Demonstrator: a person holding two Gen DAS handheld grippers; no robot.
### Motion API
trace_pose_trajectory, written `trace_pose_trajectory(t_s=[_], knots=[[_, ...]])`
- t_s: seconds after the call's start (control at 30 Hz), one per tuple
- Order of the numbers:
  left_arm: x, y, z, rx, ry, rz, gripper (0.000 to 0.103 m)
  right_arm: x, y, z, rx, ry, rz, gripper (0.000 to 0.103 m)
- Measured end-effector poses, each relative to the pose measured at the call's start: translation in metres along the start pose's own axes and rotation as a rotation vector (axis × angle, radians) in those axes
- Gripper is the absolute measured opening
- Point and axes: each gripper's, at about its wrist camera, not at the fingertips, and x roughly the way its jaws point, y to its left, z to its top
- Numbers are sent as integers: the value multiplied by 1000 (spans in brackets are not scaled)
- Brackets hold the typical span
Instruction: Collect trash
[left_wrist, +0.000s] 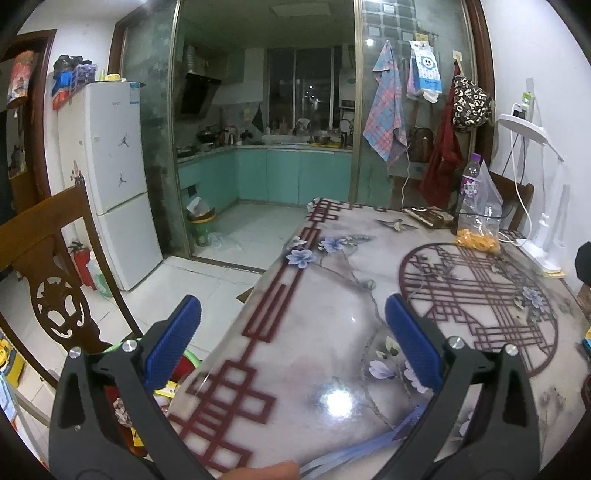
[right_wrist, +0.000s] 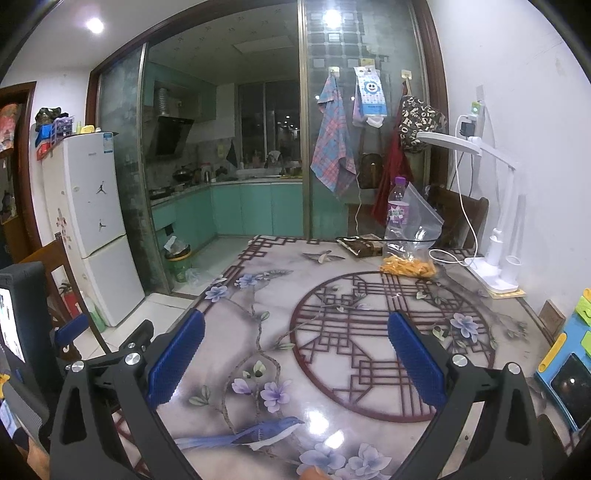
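My left gripper (left_wrist: 293, 325) hangs open over the near left edge of the patterned table (left_wrist: 332, 350), nothing between its blue pads. My right gripper (right_wrist: 295, 343) is open too, above the table (right_wrist: 258, 387) near its front. At the far right of the table stand a clear plastic bottle with a purple label (left_wrist: 471, 184) (right_wrist: 397, 210) and a clear zip bag holding orange bits (left_wrist: 478, 225) (right_wrist: 412, 254). A dark flat packet (left_wrist: 428, 216) (right_wrist: 360, 243) lies beside them. A green bin (left_wrist: 201, 225) (right_wrist: 179, 264) full of waste stands on the kitchen floor.
A white desk lamp (left_wrist: 543, 221) (right_wrist: 495, 229) with a cable sits at the table's right side. A carved wooden chair (left_wrist: 55, 288) is at the left, a white fridge (left_wrist: 118, 177) (right_wrist: 96, 221) behind it. A blue toy (right_wrist: 569, 369) lies at the right edge.
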Motion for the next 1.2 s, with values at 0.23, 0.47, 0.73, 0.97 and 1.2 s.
trace_pose_trajectory(t_s=[0.23,0.47,0.73,0.97,1.2], knots=[[-1,1,0,-1,-3,-1,98,0,0,-1,-2,4,0,96],[0,3,0,2,-4,11,98,0,-2,-1,-1,4,-1,96],[1,4,0,1,-3,17,98,-1,-3,-2,2,5,-5,96],[1,4,0,5,-2,18,98,0,-3,-1,2,5,-4,96],[1,5,-1,10,1,17,98,0,-5,-5,4,11,-6,96]])
